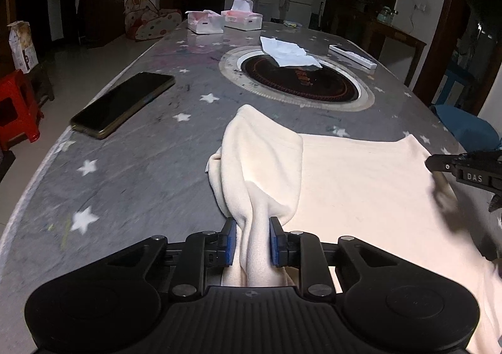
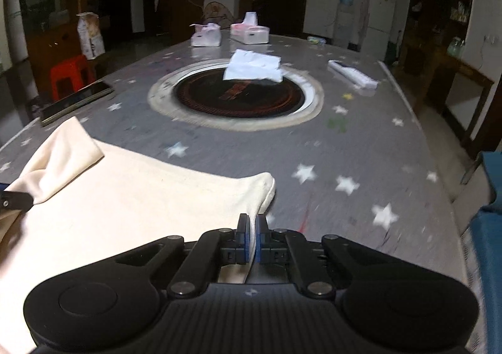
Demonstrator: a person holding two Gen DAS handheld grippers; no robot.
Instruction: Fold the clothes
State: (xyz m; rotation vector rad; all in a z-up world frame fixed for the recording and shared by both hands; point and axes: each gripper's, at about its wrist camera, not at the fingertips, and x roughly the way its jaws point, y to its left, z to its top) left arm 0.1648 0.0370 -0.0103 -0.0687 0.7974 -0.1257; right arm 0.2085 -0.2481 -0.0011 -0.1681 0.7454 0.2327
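Here, at lower centre of the left view, my left gripper point(image 1: 253, 239) has its fingers clamped on a thick bunched corner of the cloth point(image 1: 360, 178), which spreads cream and flat toward the right of the frame over the table point(image 1: 131, 165). It looks soft, light and floppy, so I judge corners and edges the places to hold. My right gripper point(image 2: 253, 236) has its fingers nearly closed on a thin edge. Only the left view shows the bunch between the pads; only the right view shows the other corner's grip and the bare table beyond.
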